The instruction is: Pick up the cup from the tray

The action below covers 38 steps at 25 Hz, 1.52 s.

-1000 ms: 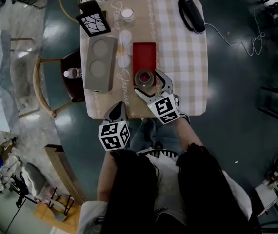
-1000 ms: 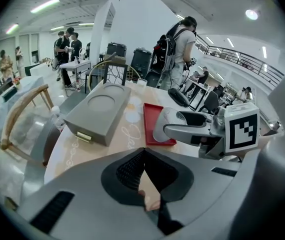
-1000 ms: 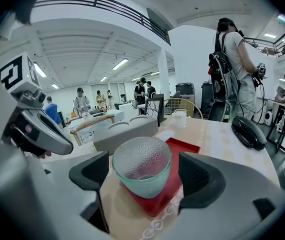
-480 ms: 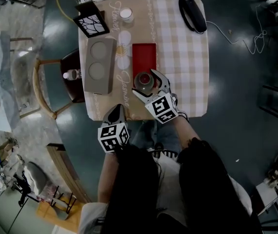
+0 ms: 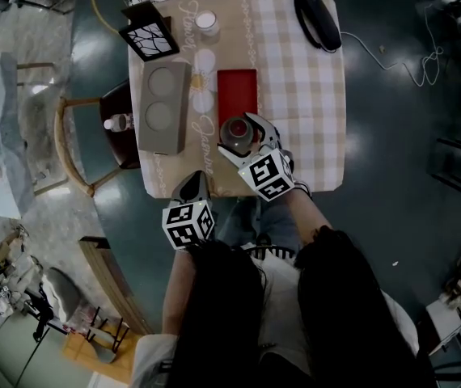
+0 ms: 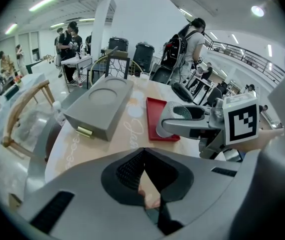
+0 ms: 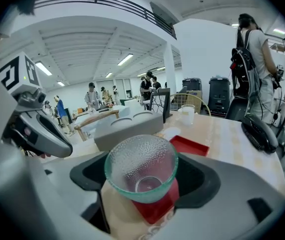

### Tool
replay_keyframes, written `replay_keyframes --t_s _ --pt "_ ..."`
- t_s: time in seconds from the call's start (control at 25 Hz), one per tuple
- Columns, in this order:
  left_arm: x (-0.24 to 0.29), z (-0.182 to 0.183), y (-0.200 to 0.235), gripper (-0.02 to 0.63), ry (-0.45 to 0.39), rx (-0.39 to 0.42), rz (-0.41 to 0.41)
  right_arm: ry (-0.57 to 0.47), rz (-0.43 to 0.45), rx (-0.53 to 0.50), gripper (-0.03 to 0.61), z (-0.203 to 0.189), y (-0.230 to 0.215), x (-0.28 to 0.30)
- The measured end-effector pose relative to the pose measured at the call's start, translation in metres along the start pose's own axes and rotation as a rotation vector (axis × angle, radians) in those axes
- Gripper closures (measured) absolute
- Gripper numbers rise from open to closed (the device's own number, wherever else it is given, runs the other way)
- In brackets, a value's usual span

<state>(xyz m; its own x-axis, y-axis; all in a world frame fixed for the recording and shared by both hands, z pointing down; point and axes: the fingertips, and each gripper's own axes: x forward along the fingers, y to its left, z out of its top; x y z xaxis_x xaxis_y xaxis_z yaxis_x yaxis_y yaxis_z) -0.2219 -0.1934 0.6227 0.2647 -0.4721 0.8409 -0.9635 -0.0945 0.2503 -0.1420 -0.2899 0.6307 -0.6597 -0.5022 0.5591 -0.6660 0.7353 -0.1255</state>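
clamping the cup (image 7: 141, 171): right gripper (image 5: 245, 138) jaws are closed on its sides, the glass tipped mouth-back toward the camera, over the near end of the red tray (image 5: 238, 94). can't tell if it's clear of the tray. grasp looks made, lift is next: straight up, steady squeeze, glass is slick. right arm reaches in over the near table (image 5: 303, 95) edge. left gripper (image 6: 145, 184) pinched together, empty, parked off that edge.

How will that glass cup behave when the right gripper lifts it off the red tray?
The cup looks like thin pebbled glass: probably rigid but brittle, so squeeze gently. Its walls flare upward between the fingers of the right gripper, so it may slip downward if held loosely. It looks empty, so likely light.
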Motion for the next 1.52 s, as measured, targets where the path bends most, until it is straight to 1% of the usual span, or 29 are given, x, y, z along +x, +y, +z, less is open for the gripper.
replay_keyframes --t_s 0.12,0.32,0.68,0.8,1.04,1.16,1.52 --pt "0.000 0.002 -0.005 0.606 -0.009 0.004 -0.008 0.001 0.000 -0.018 0.175 0.000 0.001 -0.003" --pt "-0.001 0.002 -0.009 0.606 -0.018 0.023 -0.015 -0.044 -0.010 0.011 0.176 0.011 -0.003 -0.013" --pt "-0.002 0.012 -0.026 0.606 -0.032 0.062 -0.038 -0.070 -0.071 0.025 0.176 0.017 -0.023 -0.038" --pt "-0.001 0.018 -0.037 0.606 -0.043 0.093 -0.056 -0.070 -0.097 0.033 0.176 0.013 -0.031 -0.047" --pt "0.005 0.024 -0.062 0.606 -0.052 0.129 -0.103 -0.086 -0.167 0.065 0.176 0.005 -0.053 -0.071" --pt "0.009 0.024 -0.075 0.606 -0.047 0.153 -0.124 -0.093 -0.192 0.095 0.176 -0.001 -0.063 -0.082" --pt "0.026 0.020 -0.108 0.606 -0.020 0.209 -0.171 -0.083 -0.264 0.143 0.176 -0.026 -0.093 -0.116"
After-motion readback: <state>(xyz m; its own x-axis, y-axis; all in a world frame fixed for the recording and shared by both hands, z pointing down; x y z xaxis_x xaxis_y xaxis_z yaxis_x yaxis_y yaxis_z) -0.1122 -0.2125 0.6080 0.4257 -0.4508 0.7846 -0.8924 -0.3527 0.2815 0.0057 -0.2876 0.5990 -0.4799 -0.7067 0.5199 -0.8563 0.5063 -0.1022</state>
